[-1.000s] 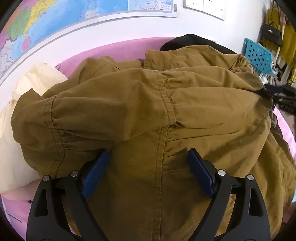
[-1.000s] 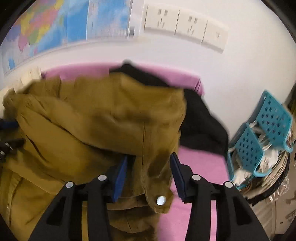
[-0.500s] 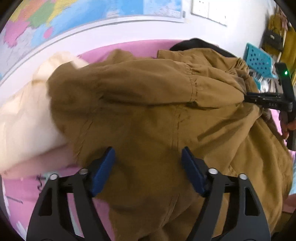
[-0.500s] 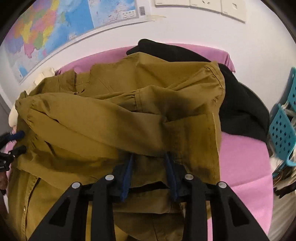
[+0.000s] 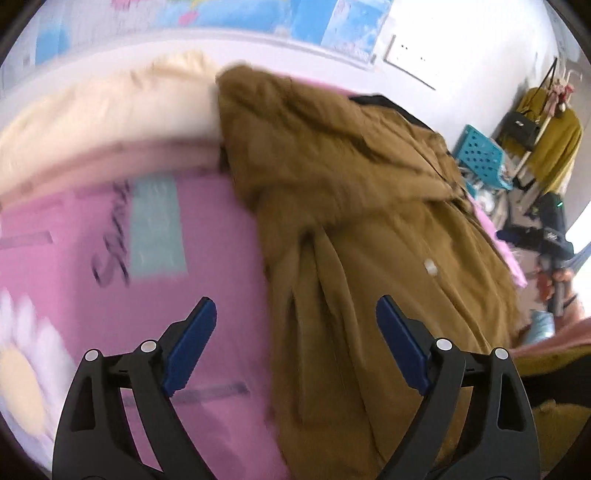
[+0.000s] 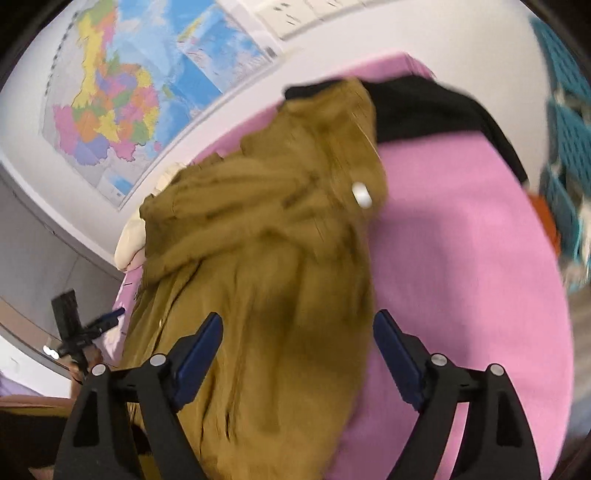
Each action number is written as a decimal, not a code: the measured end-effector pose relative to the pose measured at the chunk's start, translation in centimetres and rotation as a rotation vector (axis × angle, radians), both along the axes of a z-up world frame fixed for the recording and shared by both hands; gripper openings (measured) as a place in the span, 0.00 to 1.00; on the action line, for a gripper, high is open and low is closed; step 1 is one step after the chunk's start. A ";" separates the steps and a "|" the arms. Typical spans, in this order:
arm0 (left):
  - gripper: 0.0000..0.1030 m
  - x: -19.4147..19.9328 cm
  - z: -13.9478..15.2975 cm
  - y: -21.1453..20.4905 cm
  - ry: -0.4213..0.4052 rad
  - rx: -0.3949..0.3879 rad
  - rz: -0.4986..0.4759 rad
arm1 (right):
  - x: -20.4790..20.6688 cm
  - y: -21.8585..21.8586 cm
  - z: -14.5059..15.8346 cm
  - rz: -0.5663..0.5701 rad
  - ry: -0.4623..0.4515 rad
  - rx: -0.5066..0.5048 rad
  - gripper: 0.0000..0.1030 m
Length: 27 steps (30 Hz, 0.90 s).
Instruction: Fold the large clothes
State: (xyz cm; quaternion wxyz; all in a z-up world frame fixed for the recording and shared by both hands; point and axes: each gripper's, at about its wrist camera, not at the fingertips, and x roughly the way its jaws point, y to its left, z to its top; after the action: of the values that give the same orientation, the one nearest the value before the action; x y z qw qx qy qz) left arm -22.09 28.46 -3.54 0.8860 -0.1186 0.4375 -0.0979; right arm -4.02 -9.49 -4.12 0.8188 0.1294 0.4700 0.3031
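You are working in a lived-in bedroom. Under your left gripper (image 5: 295, 332) spreads a pink bedsheet (image 5: 207, 258) printed with a daisy and lettering, and a cream pillow (image 5: 110, 107) lies beyond it against the wall. A coloured wall map (image 6: 122, 96) and a row of wall sockets (image 6: 295, 18) hang ahead of your right gripper (image 6: 297, 339). Far to the right of your left gripper, clothes and a black handbag (image 5: 521, 125) hang on a rack beside turquoise plastic baskets (image 5: 480, 157).
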 end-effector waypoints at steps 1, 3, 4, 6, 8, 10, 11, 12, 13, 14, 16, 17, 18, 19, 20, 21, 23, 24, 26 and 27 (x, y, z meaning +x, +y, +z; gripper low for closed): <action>0.85 -0.4 -0.6 -0.2 0.017 -0.020 -0.009 | -0.7 -0.3 -0.6 0.004 0.019 0.013 0.79; 0.85 -1.3 -1.5 -0.7 0.044 -0.051 -0.027 | -2.1 -0.4 -1.7 0.013 0.047 0.036 0.79; 0.85 -1.5 -1.8 -1.0 0.053 -0.059 -0.031 | -2.7 -0.3 -2.0 0.021 0.052 0.041 0.79; 0.85 -2.1 -2.5 -1.7 0.080 -0.084 -0.053 | -3.9 -0.1 -2.6 0.043 0.062 0.068 0.79; 0.89 -2.6 -3.0 -2.5 0.092 -0.117 -0.074 | -5.2 0.1 -2.8 0.070 0.050 0.075 0.80; 0.93 -2.9 -3.1 -2.9 0.082 -0.138 -0.082 | -6.0 0.3 -2.9 0.104 0.061 0.105 0.80; 0.94 -3.2 -3.3 -3.2 0.080 -0.171 -0.091 | -6.3 0.5 -3.0 0.116 0.059 0.114 0.80; 0.95 -3.4 -3.3 -3.1 0.080 -0.206 -0.100 | -6.5 0.5 -2.9 0.125 0.055 0.119 0.80; 0.95 -3.5 -3.3 -3.2 0.081 -0.232 -0.105 | -6.8 0.7 -3.0 0.140 0.061 0.140 0.80; 0.95 -3.5 -3.4 -3.3 0.080 -0.263 -0.109 | -6.9 0.7 -3.0 0.150 0.062 0.156 0.80; 0.95 -3.6 -3.6 -3.4 0.077 -0.298 -0.120 | -7.2 1.3 -3.0 0.190 0.061 0.204 0.80; 0.95 -3.5 -3.5 -3.4 0.076 -0.317 -0.122 | -7.3 1.8 -3.0 0.207 0.051 0.207 0.80; 0.95 -3.4 -3.6 -3.4 0.074 -0.355 -0.127 | -7.2 2.2 -3.0 0.206 0.040 0.202 0.80; 0.95 -3.3 -3.8 -3.4 0.073 -0.379 -0.136 | -7.0 2.5 -3.0 0.204 0.034 0.199 0.79; 0.94 -3.3 -3.8 -3.6 0.071 -0.375 -0.135 | -6.8 3.1 -3.0 0.206 0.033 0.194 0.73; 0.94 -3.1 -3.7 -3.7 0.065 -0.364 -0.132 | -6.6 3.4 -3.1 0.200 0.037 0.190 0.67; 0.55 -3.1 -3.4 -4.3 0.062 -0.310 -0.116 | -6.2 3.8 -3.8 0.208 0.076 0.207 0.26; 0.45 -3.1 -3.6 -4.3 0.083 -0.283 -0.094 | -6.0 3.6 -4.1 0.194 0.084 0.194 0.19; 0.16 -3.6 -3.5 -3.2 0.082 -0.288 -0.054 | -6.3 2.9 -4.2 0.184 0.088 0.240 0.13; 0.12 -4.0 -3.1 -2.8 0.065 -0.286 -0.037 | -6.4 2.5 -4.1 0.179 0.082 0.267 0.13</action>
State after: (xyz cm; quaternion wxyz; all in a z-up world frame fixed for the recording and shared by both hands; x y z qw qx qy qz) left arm -26.04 25.61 -6.62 0.8436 -0.2383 0.4496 -0.1716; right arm -10.46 -7.03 -8.21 0.7443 0.2069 0.4682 0.4290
